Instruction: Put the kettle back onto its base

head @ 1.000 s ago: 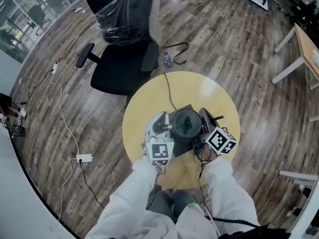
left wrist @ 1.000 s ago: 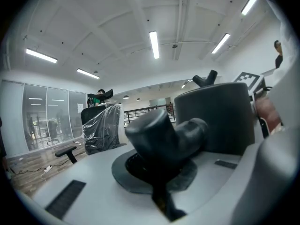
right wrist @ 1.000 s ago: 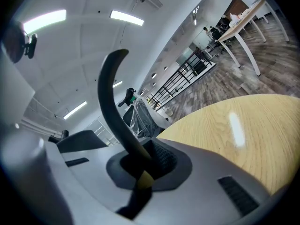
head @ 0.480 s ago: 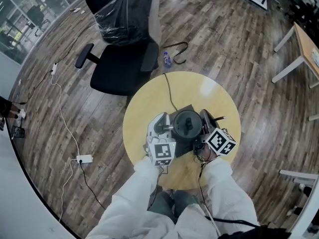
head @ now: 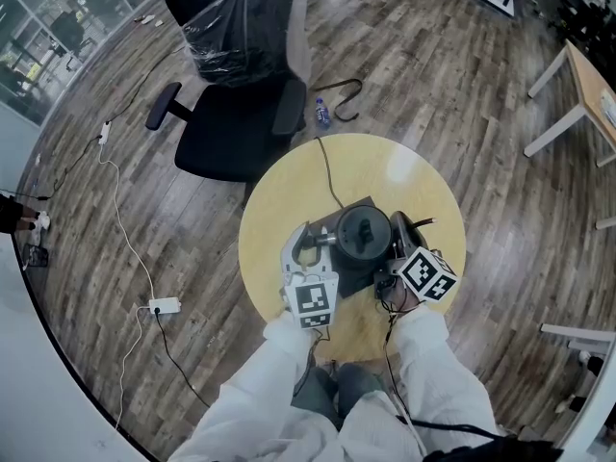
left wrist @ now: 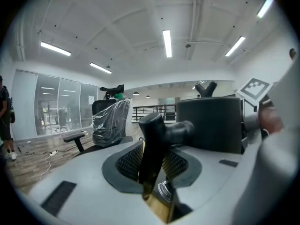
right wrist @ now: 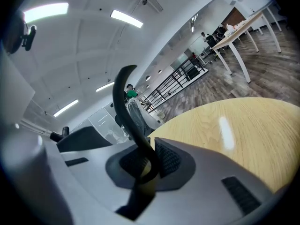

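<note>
The kettle (head: 363, 239) seems to sit on its base (head: 358, 279) on the table (head: 289, 200). On the left gripper (head: 308, 243) the jaws are opening, with a black stub (left wrist: 152, 144) loose between them; the right gripper (right wrist: 143, 161) clamps the handle (right wrist: 125, 102). A pull there could tip the kettle. Only the head view shows the base.

We log the round yellow table top (head: 289, 195) as smooth wood-grain, semi-gloss, with a glare patch. Black round-lidded kettle (head: 363, 236): matt plastic, with a slight sheen on the lid; the thin curved kettle handle (right wrist: 125, 104) is smooth satin black. Black square base (head: 358, 279): flat matt. Right gripper (head: 397, 231) shell is smooth matt grey plastic; its pads (right wrist: 167, 159) are black and finely gridded. Floor (head: 452, 94): grey-brown wood planks, low sheen. Black office chair (head: 231, 133): matt seat, backrest under glossy, crinkled clear plastic film (head: 245, 27). White sleeves (head: 279, 383): soft matt cloth.
</note>
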Motion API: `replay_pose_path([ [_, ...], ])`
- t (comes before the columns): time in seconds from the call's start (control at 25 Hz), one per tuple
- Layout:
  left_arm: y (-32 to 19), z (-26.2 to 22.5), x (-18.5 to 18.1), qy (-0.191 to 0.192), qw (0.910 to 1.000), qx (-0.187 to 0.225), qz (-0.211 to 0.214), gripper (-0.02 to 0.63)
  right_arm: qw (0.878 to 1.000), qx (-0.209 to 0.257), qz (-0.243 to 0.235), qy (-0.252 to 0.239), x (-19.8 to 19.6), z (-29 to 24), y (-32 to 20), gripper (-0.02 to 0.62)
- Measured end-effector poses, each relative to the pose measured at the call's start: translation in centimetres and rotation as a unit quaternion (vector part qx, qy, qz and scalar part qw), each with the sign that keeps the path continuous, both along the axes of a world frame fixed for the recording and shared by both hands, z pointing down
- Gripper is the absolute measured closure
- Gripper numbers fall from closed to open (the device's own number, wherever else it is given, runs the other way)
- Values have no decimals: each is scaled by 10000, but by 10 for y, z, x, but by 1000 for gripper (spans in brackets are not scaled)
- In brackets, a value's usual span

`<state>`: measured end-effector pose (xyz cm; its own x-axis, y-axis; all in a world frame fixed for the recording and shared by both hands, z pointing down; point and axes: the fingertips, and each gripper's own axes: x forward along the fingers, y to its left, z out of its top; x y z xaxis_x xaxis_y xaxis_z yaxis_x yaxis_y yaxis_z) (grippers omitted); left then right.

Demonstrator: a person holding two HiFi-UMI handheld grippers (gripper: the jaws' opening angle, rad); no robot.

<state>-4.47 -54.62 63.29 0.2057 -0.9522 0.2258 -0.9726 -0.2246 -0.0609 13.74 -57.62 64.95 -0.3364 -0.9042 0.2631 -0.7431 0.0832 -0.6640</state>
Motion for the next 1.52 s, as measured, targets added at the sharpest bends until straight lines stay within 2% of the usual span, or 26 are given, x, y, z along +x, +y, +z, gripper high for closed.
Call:
replay_pose_path([
  [0.2, 11, -2, -1, 93, 9999, -122, 68, 497, 9991, -91, 98, 405, 6, 0, 5, 575],
  [0.36, 24, -4, -3, 156, 9996, -174, 151, 486, 9975, -64, 75, 702, 10, -5, 14, 523],
  [0.76, 70, -16, -12, 435, 9988, -199, 57, 485, 9986, -20, 285, 446, 14, -16, 62, 515],
  [0.88, 84, -23, -10, 493, 9985, -214, 138, 486, 9993, 88, 142, 324, 6, -24, 82, 527],
  [1.04, 107, -37, -1, 562, 9974, -294, 353, 486, 9987, 308, -163, 382, -7, -46, 114, 578],
  [1.2, 135, -57, 10, 622, 9955, -441, 554, 486, 9977, 459, -364, 342, -15, -71, 146, 583],
  [1.36, 161, -71, 16, 490, 9950, -611, 626, 486, 9969, 602, -384, 320, -20, -93, 175, 583],
  [1.52, 182, -87, 23, 724, 9914, -740, 804, 491, 9955, 657, -499, 457, -30, -107, 194, 583],
])
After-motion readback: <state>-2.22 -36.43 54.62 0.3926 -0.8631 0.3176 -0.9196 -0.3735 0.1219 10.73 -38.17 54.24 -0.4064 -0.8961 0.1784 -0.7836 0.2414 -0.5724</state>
